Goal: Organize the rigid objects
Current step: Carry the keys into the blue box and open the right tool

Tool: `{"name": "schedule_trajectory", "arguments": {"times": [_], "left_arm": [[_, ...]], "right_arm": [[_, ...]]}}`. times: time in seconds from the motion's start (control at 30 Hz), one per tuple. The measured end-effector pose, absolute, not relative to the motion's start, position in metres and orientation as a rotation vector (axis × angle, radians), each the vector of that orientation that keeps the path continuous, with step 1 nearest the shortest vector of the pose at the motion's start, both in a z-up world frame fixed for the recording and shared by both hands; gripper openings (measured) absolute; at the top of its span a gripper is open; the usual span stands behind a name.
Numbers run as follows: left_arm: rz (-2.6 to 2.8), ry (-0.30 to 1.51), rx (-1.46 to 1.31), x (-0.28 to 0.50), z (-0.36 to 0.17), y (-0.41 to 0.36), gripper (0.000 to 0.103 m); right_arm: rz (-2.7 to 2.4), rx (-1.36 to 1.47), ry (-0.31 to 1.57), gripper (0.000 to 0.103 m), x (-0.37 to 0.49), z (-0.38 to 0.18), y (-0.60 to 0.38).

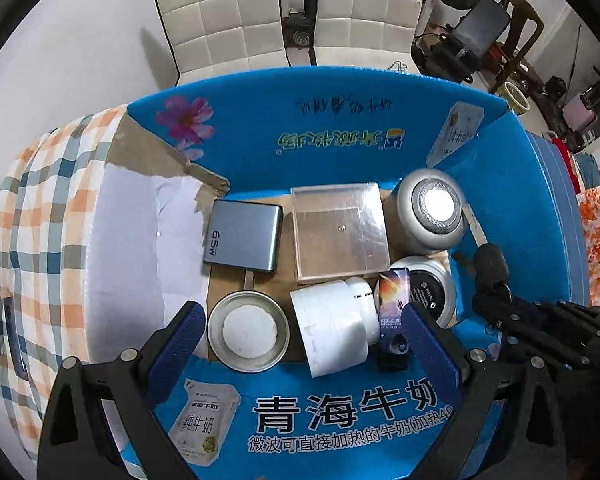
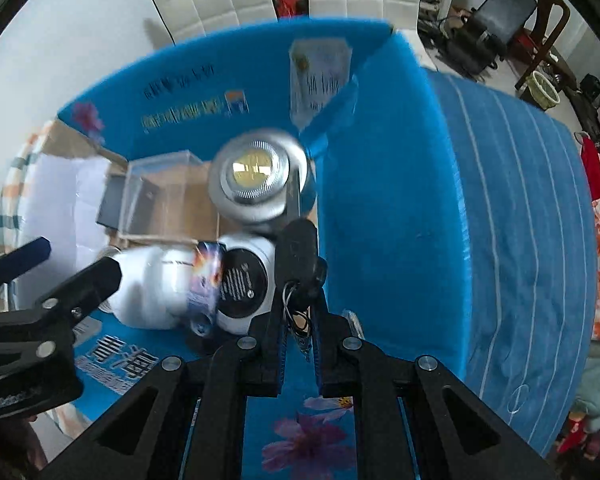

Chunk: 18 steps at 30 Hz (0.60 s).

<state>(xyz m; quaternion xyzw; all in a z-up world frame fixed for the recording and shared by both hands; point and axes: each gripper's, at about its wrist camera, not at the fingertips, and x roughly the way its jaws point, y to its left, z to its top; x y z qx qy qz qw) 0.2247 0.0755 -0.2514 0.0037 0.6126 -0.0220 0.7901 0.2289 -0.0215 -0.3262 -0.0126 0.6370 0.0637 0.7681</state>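
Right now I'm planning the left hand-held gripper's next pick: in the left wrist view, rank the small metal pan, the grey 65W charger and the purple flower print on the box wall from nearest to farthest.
From the left hand-held gripper:
1. Small metal pan, just ahead, beside the left finger.
2. Grey 65W charger, behind the pan, left side of the box floor.
3. Purple flower print, high on the far wall, left.

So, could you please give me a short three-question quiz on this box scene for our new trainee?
1. True or false: the right gripper is shut on the black-headed key.
2. What stands directly left of the clear square plastic case in the blue corrugated box: A) the grey 65W charger, B) the silver round tin?
3. Fill in: the left gripper is ____.

Key: 1 true; 2 A; 3 open.
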Motion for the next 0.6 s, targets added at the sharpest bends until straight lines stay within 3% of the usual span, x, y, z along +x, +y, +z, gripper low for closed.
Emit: {"name": "schedule_trajectory", "arguments": {"times": [0.43,0.5,0.6], "left_arm": [[-0.037,1.323,-0.003,0.224,-0.251,0.084,0.1],[-0.034,1.321,-0.003,0.223,-0.248,0.086,0.1],[-0.031,1.315,-0.01,0.219,-0.237,0.091,0.1]], "right_arm": [[0.071,-0.016,1.462,0.012,0.241,-0.349,-0.027],[0.06,-0.031,1.446,0.015,0.242,-0.343,-0.026],[0.059,-0.03,1.426,0.031,0.238,-0.331,-0.021]]}}
